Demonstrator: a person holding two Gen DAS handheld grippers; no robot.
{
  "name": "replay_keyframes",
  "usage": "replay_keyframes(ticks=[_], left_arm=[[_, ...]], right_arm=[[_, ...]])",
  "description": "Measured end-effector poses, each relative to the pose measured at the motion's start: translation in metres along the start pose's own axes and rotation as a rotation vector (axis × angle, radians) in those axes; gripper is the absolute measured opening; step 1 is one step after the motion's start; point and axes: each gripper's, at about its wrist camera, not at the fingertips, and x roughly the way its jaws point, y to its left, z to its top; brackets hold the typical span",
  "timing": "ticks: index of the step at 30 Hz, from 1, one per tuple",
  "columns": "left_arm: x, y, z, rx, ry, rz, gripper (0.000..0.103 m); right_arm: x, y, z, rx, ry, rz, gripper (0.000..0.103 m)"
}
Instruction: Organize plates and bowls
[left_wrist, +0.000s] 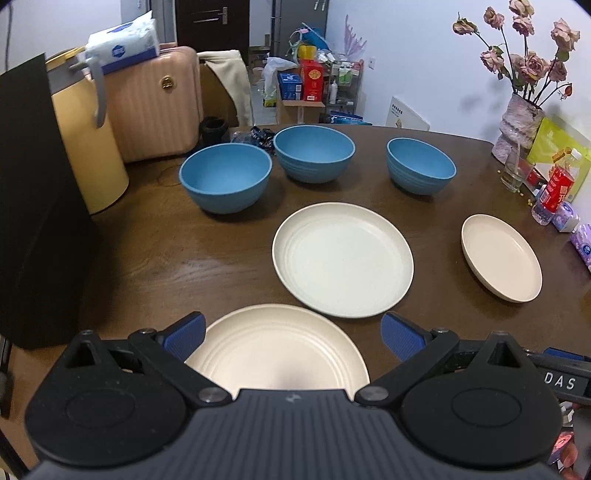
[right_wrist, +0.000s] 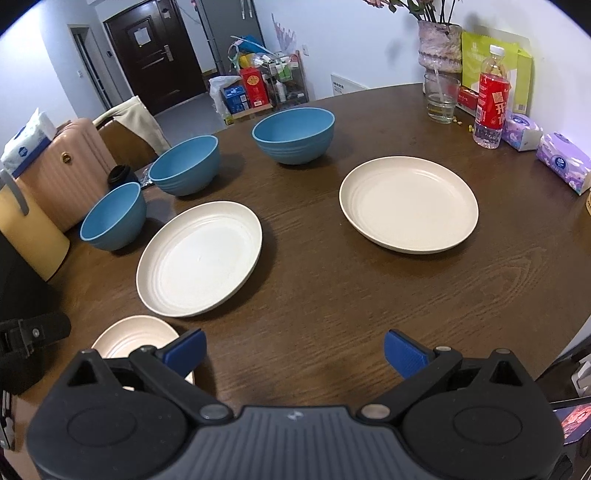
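Note:
Three blue bowls stand in a row at the back of the brown table: left bowl (left_wrist: 226, 178), middle bowl (left_wrist: 314, 153), right bowl (left_wrist: 421, 165). Three cream plates lie in front of them: a near plate (left_wrist: 277, 350), a middle plate (left_wrist: 342, 259) and a right plate (left_wrist: 501, 257). My left gripper (left_wrist: 293, 338) hangs open above the near plate, holding nothing. My right gripper (right_wrist: 295, 352) is open over bare wood, with the right plate (right_wrist: 408, 204) ahead, the middle plate (right_wrist: 199, 258) to the left, and the near plate (right_wrist: 129, 336) by its left finger.
A vase of dried roses (left_wrist: 519, 125), a glass (right_wrist: 440, 98), a red-labelled bottle (right_wrist: 491, 99), and tissue packs (right_wrist: 563, 162) crowd the table's right edge. A yellow bin (left_wrist: 88, 147) and pink suitcase (left_wrist: 155, 107) stand beyond the left edge.

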Motion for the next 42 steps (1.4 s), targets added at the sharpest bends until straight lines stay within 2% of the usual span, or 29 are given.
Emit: replay_keyframes(ticks=[8,12,18,28,42], left_arm=[[0.015,0.0,0.026,0.024,0.001,-0.014,0.103],[0.025,0.002,0.037,0.019,0.008,-0.028,0.103],[0.043,0.01,0.054,0.009,0.025,-0.046,0.103],[0.086,0.027,0.077,-0.021,0.082,-0.073,0.103],[0.145,0.041,0.091,-0.049,0.179,-0.024,0.103]], right_arm=[[0.015,0.005,0.016,0.041,0.014,0.001,0.102],[0.023,0.011,0.023,0.047,0.023,-0.026,0.102],[0.035,0.019,0.033,0.055,0.036,-0.017,0.101],[0.061,0.038,0.046,0.089,0.062,-0.078,0.1],[0.107,0.06,0.068,0.102,0.108,-0.089,0.095]])
